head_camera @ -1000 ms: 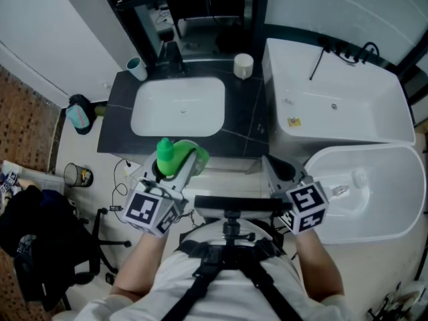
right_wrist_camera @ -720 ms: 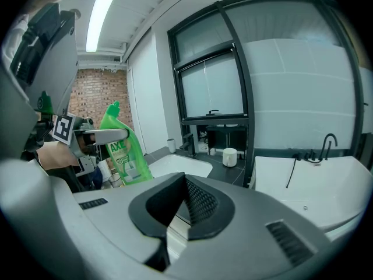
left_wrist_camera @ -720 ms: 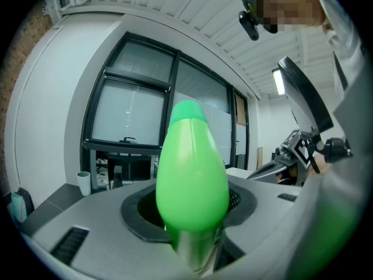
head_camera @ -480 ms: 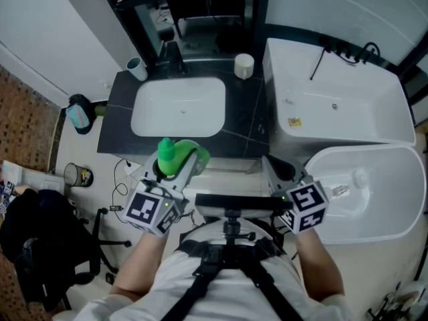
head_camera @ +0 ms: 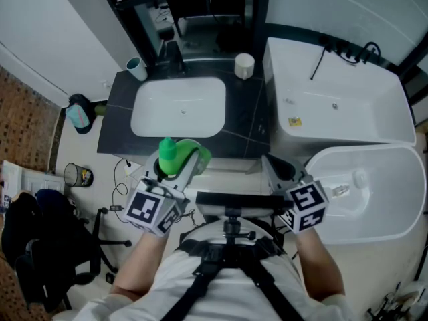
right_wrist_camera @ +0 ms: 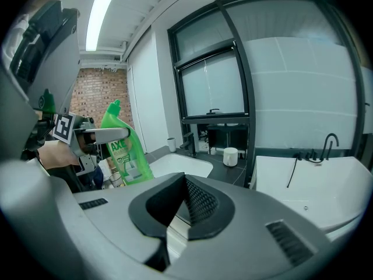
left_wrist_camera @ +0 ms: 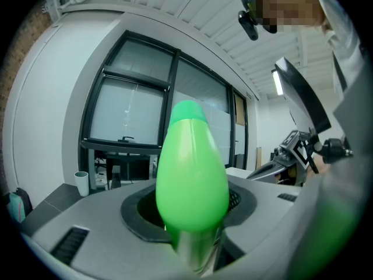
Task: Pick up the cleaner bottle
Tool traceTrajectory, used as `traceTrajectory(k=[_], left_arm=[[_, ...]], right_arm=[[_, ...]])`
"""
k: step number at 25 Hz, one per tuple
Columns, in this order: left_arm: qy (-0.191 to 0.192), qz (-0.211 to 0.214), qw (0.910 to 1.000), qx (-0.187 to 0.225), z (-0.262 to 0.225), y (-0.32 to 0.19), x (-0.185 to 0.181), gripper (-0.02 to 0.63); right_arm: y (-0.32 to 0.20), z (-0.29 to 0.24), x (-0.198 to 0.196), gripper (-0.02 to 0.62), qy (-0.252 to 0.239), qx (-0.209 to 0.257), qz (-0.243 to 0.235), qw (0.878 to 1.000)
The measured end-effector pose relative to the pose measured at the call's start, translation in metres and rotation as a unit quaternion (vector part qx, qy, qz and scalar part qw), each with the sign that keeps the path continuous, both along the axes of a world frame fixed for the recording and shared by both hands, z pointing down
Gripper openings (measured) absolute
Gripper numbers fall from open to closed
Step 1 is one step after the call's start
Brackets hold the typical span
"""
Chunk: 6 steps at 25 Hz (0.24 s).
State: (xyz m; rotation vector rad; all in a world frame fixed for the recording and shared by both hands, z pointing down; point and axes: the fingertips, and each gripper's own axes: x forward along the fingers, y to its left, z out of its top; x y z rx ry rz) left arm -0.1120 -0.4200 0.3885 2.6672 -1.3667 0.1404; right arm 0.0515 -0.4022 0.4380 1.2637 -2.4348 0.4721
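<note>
While it stands upright, cleaner bottle (left_wrist_camera: 192, 174) between left gripper (head_camera: 182, 163) fingers (left_wrist_camera: 76, 220), seemingly clamped.

Grey left gripper (head_camera: 175, 166), right gripper (head_camera: 269, 161), black harness (head_camera: 200, 276)

cleaner bottle (left_wrist_camera: 192, 174) | blurred close-up | base hidden by left tool (head_camera: 180, 163)

white basin (head_camera: 178, 107) in dark counter (head_camera: 246, 116)
</note>
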Motion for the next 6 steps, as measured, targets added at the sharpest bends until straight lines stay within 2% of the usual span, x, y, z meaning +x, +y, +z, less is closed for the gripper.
traceTrajectory(k=[6], left_arm=[[0.002, 0.002, 1.0000, 0.004, 0.0017, -0.0015, -0.0001, 0.175]], right_arm=[[-0.0014, 0.0013, 0.0002, 0.000, 0.001, -0.001, -0.001, 1.000]])
